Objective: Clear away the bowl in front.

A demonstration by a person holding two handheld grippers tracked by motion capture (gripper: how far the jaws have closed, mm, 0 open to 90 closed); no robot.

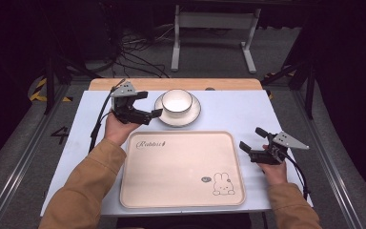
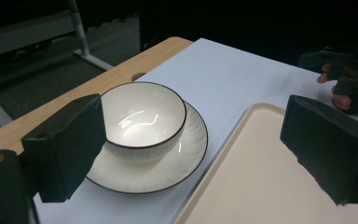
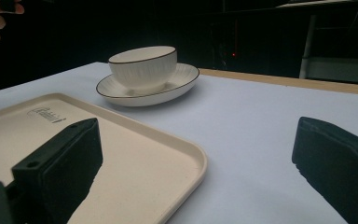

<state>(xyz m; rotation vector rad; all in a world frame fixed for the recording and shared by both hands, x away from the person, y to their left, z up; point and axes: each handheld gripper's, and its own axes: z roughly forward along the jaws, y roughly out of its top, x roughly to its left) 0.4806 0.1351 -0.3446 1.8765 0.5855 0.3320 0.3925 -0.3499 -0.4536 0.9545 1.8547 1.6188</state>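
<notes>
A white bowl [image 1: 177,101] with a dark rim sits on a white plate [image 1: 193,116] at the back middle of the table. In front of them lies an empty beige tray [image 1: 171,167] with a rabbit drawing. My left gripper [image 1: 150,104] hovers open just left of the plate, jaws pointing right, nothing between them. In the left gripper view the bowl [image 2: 142,119] and plate [image 2: 186,158] lie straight ahead. My right gripper [image 1: 251,139] is open beside the tray's right edge. The right gripper view has the tray's corner [image 3: 186,158] under the jaws and the bowl [image 3: 143,66] farther off.
A light cloth [image 1: 228,112] covers the table, with a wooden strip [image 1: 124,84] along the far edge. Beyond it are floor cables and a white metal frame [image 1: 213,21]. Bare cloth lies right of the plate and either side of the tray.
</notes>
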